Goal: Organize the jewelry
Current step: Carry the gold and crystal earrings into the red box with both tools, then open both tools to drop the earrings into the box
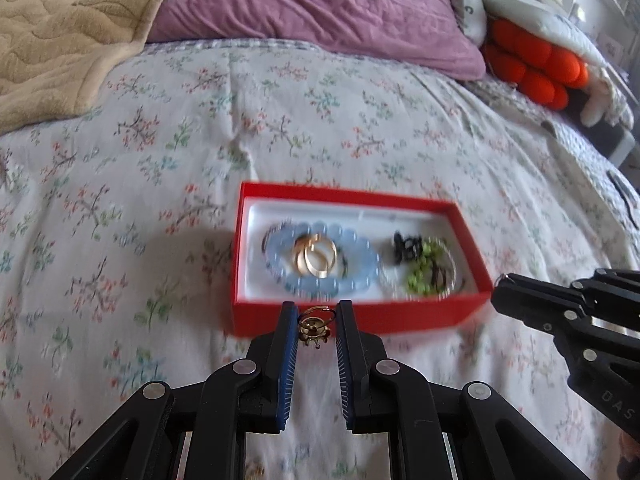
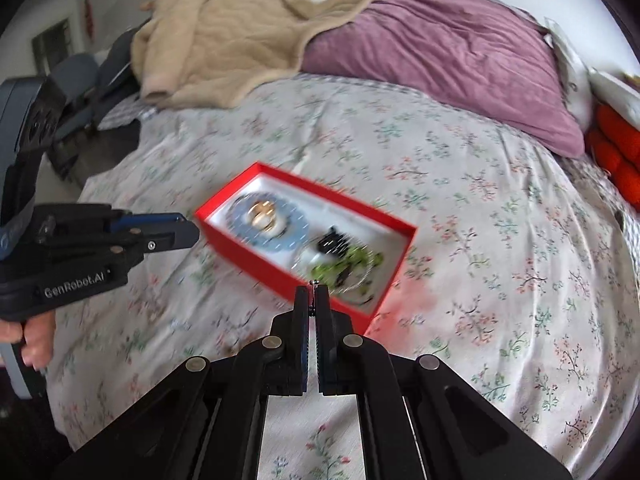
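Gold ring [image 1: 315, 325] pinched in the left gripper [image 1: 316, 314], a thin dark-beaded piece [image 2: 313, 300] in the fully closed right gripper [image 2: 314, 294]; both carrying, next drop into the red box [image 1: 360, 314] just beyond the fingertips.

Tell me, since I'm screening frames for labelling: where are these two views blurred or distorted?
Left wrist view: red box and floral bedspread smeared, the held ring sharp. Right wrist view: heavier smear on the box's jewelry, strong fisheye curving with dark corners, right gripper sharp.

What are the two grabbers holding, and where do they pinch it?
The left gripper pinches a small gold ring by its sides. The right gripper is shut on something tiny and thin; what it is cannot be told.
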The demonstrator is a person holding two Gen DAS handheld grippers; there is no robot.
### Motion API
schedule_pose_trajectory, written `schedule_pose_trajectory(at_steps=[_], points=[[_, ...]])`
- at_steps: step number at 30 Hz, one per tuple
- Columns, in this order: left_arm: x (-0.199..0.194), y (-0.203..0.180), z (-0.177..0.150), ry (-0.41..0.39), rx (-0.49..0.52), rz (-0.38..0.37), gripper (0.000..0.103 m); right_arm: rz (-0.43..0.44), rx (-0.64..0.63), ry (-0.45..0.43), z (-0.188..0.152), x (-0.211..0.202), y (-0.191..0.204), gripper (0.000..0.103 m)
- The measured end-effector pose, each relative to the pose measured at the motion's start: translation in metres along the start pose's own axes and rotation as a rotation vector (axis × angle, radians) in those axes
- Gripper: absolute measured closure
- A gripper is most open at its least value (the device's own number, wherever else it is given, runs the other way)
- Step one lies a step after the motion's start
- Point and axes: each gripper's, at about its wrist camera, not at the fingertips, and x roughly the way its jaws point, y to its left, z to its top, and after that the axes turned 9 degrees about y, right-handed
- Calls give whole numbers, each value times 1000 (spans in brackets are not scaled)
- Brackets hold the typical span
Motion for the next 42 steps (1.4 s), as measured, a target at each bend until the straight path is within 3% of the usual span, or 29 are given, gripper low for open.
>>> schedule_pose_trajectory(at_steps=[10, 24, 31, 33, 37, 42], points=[[28, -10, 23, 11, -16, -23, 90, 0, 108, 11, 20, 18, -15, 100], [47, -17, 32, 21, 14, 23, 89, 5, 108, 40, 25, 41, -23, 100], [40, -18, 29, 19, 35, 63, 76, 15, 97, 35, 25, 36, -23, 98], [37, -19, 28, 16, 40, 69, 72, 10, 96, 35, 25, 34, -22, 94], [30, -20, 24, 14, 57, 87, 63, 7, 98, 22, 22, 26, -22, 68], [20, -18, 17, 21, 75, 120, 53, -11, 86, 14, 19, 14, -19, 65]])
